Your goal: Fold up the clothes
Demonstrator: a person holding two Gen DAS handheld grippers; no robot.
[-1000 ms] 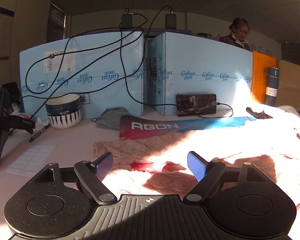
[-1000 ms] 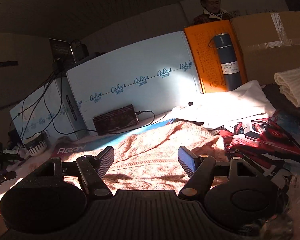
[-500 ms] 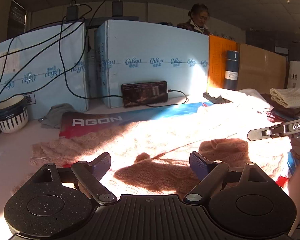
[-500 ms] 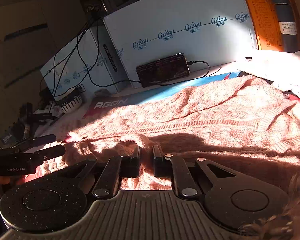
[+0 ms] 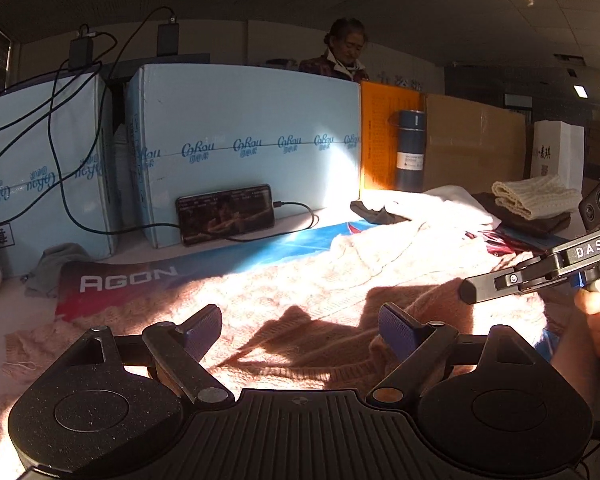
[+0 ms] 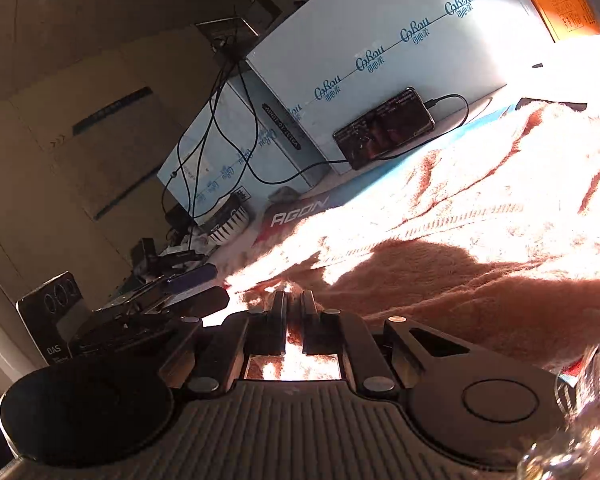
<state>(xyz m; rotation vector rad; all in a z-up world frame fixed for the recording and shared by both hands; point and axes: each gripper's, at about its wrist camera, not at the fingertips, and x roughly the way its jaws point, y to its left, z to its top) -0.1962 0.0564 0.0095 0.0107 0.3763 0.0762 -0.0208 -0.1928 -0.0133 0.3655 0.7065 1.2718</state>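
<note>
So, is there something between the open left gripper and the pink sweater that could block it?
Nothing visible does. The left gripper is open right above the pink sweater, with only bare knit between its fingers. The right gripper already pinches the sweater further right.

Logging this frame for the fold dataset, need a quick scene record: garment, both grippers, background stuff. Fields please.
garment: pink knit sweater, spread flat on the table, part in sunlight
left gripper: open, over the sweater's near edge, nothing between the fingers
right gripper: shut on a pinch of sweater
surface under sweater: mat marked AGON
behind: blue boxes, phone leaning on one, cable plugged in
right side: folded cream knit on dark clothes
far left: striped bowl
person: behind the boxes
</note>
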